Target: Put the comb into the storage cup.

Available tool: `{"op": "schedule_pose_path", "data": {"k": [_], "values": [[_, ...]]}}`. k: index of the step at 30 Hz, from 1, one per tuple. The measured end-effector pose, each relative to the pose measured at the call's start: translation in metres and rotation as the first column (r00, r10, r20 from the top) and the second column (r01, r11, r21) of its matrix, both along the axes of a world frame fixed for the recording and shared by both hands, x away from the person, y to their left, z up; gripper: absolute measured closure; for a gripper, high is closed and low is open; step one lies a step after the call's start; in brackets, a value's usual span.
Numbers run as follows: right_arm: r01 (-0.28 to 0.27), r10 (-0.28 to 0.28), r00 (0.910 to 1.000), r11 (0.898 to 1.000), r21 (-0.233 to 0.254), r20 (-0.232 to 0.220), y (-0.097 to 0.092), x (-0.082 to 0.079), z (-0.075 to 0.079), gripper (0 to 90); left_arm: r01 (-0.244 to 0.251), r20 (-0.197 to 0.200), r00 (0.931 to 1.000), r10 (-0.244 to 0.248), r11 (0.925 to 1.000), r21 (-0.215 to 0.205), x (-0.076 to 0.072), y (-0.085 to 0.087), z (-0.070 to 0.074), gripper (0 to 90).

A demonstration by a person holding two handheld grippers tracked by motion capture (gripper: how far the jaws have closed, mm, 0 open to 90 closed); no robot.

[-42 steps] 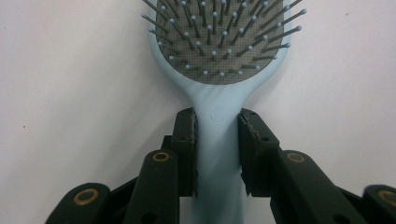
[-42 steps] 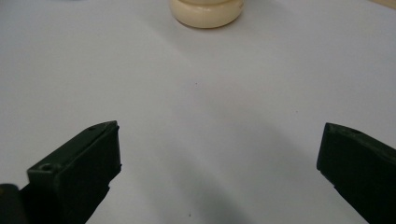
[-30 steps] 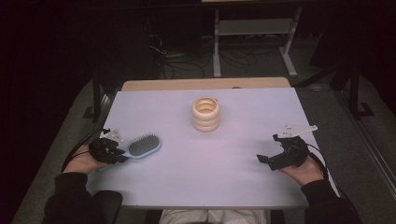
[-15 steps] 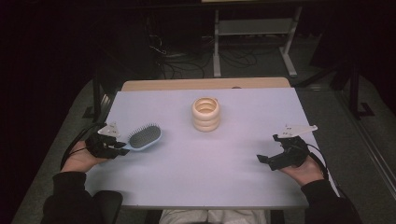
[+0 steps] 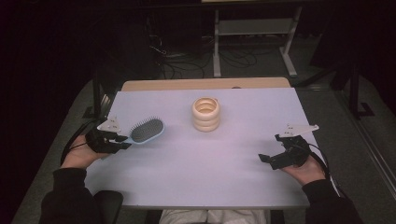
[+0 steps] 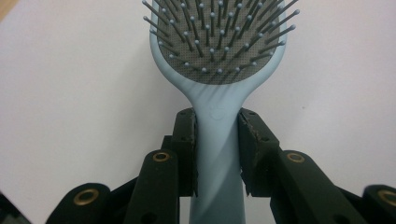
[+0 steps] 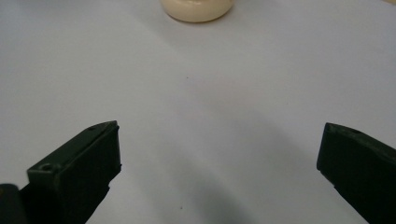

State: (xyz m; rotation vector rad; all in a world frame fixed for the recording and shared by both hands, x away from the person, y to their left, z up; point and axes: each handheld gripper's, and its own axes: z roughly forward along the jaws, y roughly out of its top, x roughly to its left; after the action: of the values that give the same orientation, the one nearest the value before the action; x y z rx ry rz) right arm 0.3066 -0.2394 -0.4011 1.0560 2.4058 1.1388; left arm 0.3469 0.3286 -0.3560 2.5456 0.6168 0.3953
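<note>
A light-blue hairbrush [image 5: 146, 131] with a grey bristle pad is held above the left side of the white table [image 5: 196, 177]. My left gripper [image 5: 122, 141] is shut on its handle; in the left gripper view both pads press the handle [image 6: 217, 140] just below the bristle head, bristles facing the camera. A cream ribbed cup [image 5: 206, 114] stands upright at the table's far middle, and its base [image 7: 197, 9] is seen at the top of the right gripper view. My right gripper [image 5: 270, 149] rests near the right edge, jaws wide apart with nothing between them [image 7: 219, 158].
A tan board [image 5: 205, 84] lies along the table's far edge. Beyond it, the dark floor holds cables and a white metal stand [image 5: 252, 28]. The person's dark sleeves come in at both lower corners.
My left gripper has lifted the hairbrush off the table and carried it slightly up and away. The right gripper has not moved.
</note>
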Motion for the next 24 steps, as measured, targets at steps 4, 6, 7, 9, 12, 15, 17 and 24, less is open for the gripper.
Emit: {"op": "schedule_pose_path", "data": {"k": [4, 6, 7, 9, 12, 15, 17, 24], "values": [[0.008, -0.008, 1.0, 1.0, 0.009, -0.004, -0.005, 0.002, 0.003, 0.0, 0.014, 0.016, 0.9998, -0.014, 0.9999, 0.001, 0.003, -0.003, 0.011, 70.2], [0.011, -0.011, 0.9999, 1.0, 0.011, -0.002, -0.007, 0.003, 0.005, 0.0, 0.01, 0.04, 0.9991, -0.01, 0.9999, 0.005, 0.005, -0.006, 0.018, 70.2], [0.009, -0.009, 1.0, 1.0, 0.013, 0.002, -0.007, 0.003, 0.006, 0.0, 0.012, 0.055, 0.9984, -0.012, 0.9999, 0.003, 0.006, -0.008, 0.021, 70.2], [0.011, -0.011, 0.9999, 1.0, 0.014, 0.003, -0.008, 0.003, 0.008, 0.0, 0.023, 0.076, 0.9968, -0.023, 0.9997, 0.007, 0.009, -0.014, 0.028, 70.2], [0.003, -0.003, 1.0, 1.0, 0.015, 0.007, -0.01, 0.003, 0.011, 0.0, 0.05, 0.087, 0.9949, -0.05, 0.9987, 0.007, 0.012, -0.023, 0.038, 70.2], [0.004, -0.004, 0.9999, 1.0, 0.021, 0.016, -0.014, 0.003, 0.017, 0.0, 0.063, 0.099, 0.993, -0.064, 0.9979, 0.013, 0.014, -0.03, 0.043, 70.3], [0.002, -0.002, 0.9999, 0.999, 0.035, 0.015, -0.016, 0.005, 0.021, 0.0, 0.071, 0.108, 0.9915, -0.072, 0.9974, 0.012, 0.016, -0.035, 0.045, 70.2], [-0.023, 0.022, 0.9997, 0.995, 0.094, 0.007, -0.024, 0.009, 0.032, 0.0, 0.109, 0.123, 0.9864, -0.109, 0.994, 0.004, 0.02, -0.055, 0.048, 70.3]]}}
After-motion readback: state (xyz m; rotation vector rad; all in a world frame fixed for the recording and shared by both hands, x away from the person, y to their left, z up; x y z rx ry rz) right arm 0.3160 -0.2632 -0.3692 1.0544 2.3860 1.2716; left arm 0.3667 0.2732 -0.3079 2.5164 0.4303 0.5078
